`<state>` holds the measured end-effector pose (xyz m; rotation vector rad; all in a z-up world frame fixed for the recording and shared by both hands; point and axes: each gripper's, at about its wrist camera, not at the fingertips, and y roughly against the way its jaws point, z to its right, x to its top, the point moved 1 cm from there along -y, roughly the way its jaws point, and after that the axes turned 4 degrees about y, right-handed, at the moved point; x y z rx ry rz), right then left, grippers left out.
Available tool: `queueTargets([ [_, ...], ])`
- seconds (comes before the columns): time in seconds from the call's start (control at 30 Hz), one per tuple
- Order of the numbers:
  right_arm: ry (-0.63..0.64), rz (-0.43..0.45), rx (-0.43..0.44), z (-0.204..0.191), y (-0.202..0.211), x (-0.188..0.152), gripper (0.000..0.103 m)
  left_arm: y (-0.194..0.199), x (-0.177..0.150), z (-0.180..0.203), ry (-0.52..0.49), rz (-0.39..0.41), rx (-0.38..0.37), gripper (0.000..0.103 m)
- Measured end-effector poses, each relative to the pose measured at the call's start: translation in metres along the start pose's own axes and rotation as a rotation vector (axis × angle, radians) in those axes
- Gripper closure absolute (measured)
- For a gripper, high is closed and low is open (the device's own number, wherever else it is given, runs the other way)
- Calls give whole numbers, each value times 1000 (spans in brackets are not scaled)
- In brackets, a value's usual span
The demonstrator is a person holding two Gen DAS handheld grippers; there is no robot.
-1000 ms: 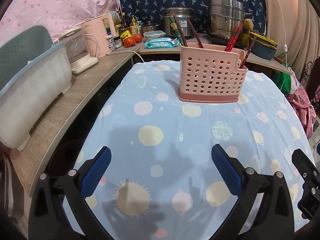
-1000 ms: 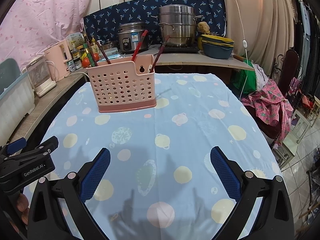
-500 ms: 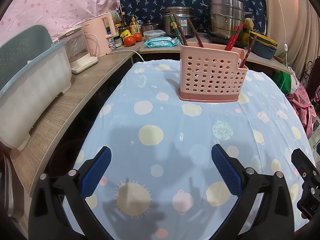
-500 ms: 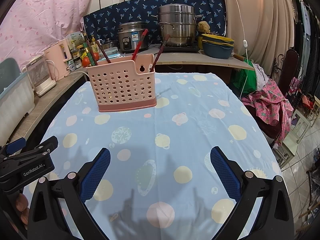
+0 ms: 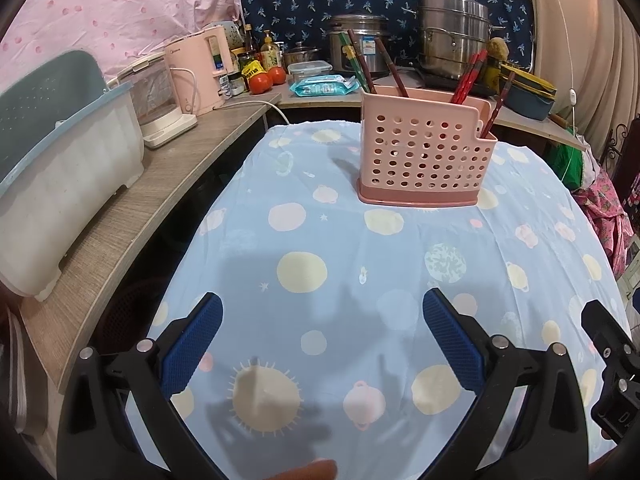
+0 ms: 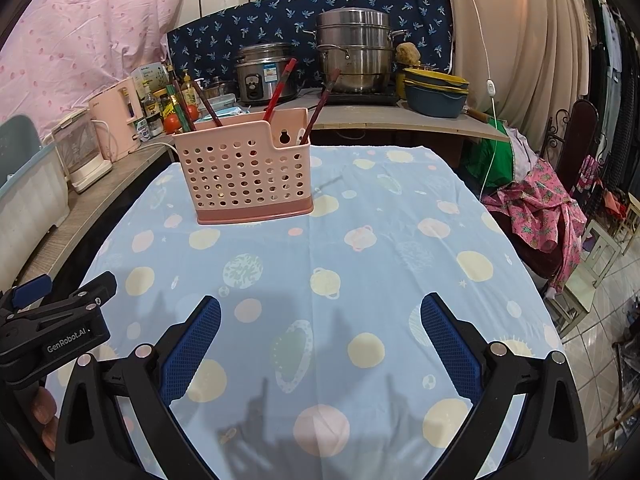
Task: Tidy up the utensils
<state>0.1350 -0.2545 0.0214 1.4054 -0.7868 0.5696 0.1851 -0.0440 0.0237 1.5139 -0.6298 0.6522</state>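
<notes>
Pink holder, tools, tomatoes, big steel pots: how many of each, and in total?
pink holder: 1
tools: 2, left tool and right tool, both open
tomatoes: 2
big steel pots: 2, rice cooker and steamer
Total: 7

Tablecloth point(image 5: 344, 248): thin cotton-like cloth, matt, faint creases. Utensil basket point(image 5: 424, 156): pink plastic, perforated, slight sheen, darker pink base. Chopsticks point(image 6: 280, 90) in it: lacquered look, smooth, red and brown. Left gripper point(image 5: 322, 346) and right gripper point(image 6: 320, 344): black matt plastic frames, small shiny metal screws; finger pads point(image 6: 192, 346) blue, textured rubbery surface. Side shelf point(image 5: 132, 216): wood-grain laminate, matt. Stacked steamer pot point(image 6: 354, 50): brushed steel, glossy. Kettle point(image 5: 200, 74): pink smooth plastic. Storage bin point(image 5: 60, 184): white translucent plastic, scuffed. Wall cloth point(image 5: 100, 8): pink fabric, wrinkled.
</notes>
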Motion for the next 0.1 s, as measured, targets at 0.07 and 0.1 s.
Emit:
queueTargets([
  [0.07, -1, 0, 1, 0, 0, 0, 7, 0, 0, 0, -1, 0, -3, 7],
  [0.1, -1, 0, 1, 0, 0, 0, 7, 0, 1, 0, -1, -2, -6, 7],
])
